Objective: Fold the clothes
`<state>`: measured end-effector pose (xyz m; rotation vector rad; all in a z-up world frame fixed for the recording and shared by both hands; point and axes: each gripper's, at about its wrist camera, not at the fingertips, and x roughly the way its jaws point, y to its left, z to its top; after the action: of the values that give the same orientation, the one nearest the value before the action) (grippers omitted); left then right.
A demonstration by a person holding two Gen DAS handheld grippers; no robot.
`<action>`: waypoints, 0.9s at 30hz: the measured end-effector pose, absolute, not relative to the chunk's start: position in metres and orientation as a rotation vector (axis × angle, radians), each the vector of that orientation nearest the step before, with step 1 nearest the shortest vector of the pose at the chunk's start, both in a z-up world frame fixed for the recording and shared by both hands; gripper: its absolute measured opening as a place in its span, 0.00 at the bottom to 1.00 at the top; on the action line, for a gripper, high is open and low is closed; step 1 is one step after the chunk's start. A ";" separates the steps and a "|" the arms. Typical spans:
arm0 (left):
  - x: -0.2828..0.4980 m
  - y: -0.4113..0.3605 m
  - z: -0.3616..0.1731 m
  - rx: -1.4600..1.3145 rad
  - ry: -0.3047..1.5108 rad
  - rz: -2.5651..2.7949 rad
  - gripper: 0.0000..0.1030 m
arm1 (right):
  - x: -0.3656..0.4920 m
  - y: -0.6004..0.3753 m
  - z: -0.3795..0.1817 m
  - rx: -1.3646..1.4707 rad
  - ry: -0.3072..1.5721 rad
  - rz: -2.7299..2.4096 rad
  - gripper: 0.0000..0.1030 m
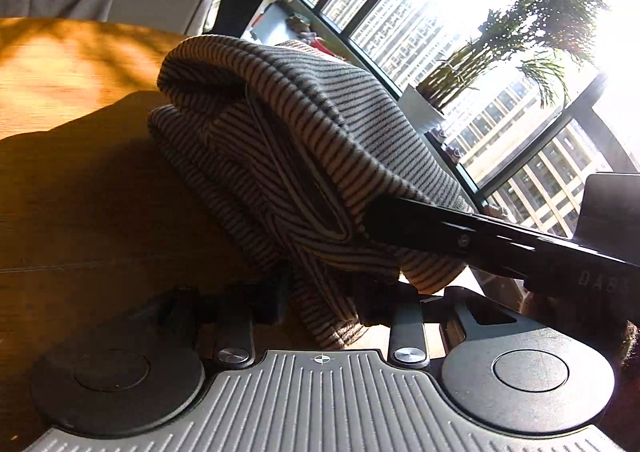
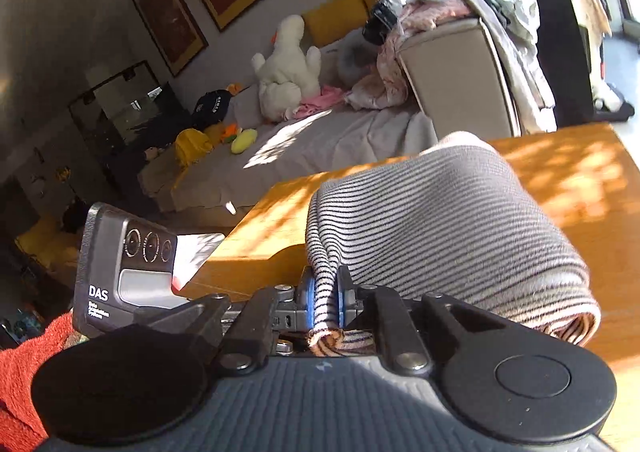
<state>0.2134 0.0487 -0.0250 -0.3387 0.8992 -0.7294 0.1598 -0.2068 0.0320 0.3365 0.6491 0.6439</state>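
Striped garment (image 1: 280,140) bunched on wooden desk (image 1: 60,64) at frame centre, lifted in a loose hump. Right tool (image 2: 324,300) clamped on a pinched fold of the fabric, blue pads (image 2: 308,298) pressing either side, lower centre of the right wrist view. Left tool (image 1: 320,292) low in its own view, cloth edge hanging between dark fingers (image 1: 276,292); grip there impossible to tell. Potted palm (image 1: 460,80) by sunlit window (image 1: 440,12), upper right; white plush toy (image 2: 288,68) on bed (image 2: 320,140) behind.

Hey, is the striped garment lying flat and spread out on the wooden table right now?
No, the striped garment is bunched and lifted, an edge pinched in the right gripper above the wooden table.
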 end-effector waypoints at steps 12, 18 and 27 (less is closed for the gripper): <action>0.210 0.098 0.031 -0.369 0.734 -0.606 0.41 | 0.131 -0.160 0.014 -0.045 0.556 0.548 0.11; 0.225 0.055 0.046 -0.390 0.736 -0.697 0.41 | 0.111 -0.123 0.012 -0.297 0.483 0.492 0.21; 0.247 0.043 0.012 -0.390 0.805 -0.710 0.32 | 0.104 -0.188 0.055 -0.184 0.468 0.506 0.58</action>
<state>0.2466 0.0429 0.0123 -0.3903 0.8046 -0.7101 0.1037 -0.1879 0.0546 -0.1843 0.4682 0.5064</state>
